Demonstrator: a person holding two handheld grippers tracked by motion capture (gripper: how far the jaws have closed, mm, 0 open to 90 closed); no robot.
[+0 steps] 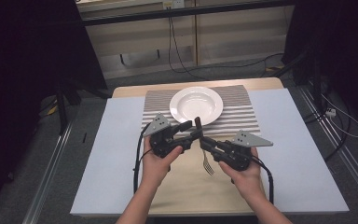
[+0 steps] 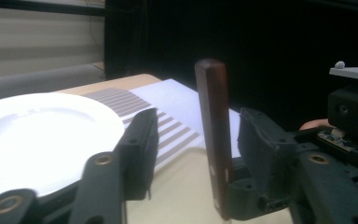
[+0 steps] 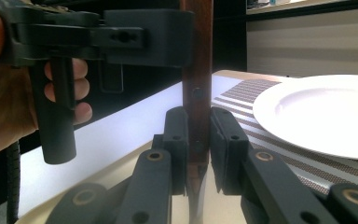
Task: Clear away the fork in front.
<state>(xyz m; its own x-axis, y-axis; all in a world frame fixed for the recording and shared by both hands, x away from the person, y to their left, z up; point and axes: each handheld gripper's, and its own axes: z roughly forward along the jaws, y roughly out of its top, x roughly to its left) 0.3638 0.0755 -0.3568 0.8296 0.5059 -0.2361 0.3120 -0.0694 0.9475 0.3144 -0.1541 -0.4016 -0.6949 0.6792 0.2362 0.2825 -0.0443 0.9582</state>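
**Fork held upright between two grippers**

Fork [image 1: 206,161] stands almost upright over the beige table [image 1: 191,191], its wooden handle [image 2: 214,135] up and its metal tines down, close in front of the white plate [image 1: 196,105]. The right gripper [image 3: 198,140] has its jaws closed on the lower part of the handle — both pads press on the wood. The left gripper [image 2: 193,140] has its jaws apart on either side of the handle, higher up; the right-hand one looks to touch the wood. The plate rests on a striped placemat [image 1: 240,112], which lies on a pale blue sheet [image 1: 116,149]. A hand holds each gripper.
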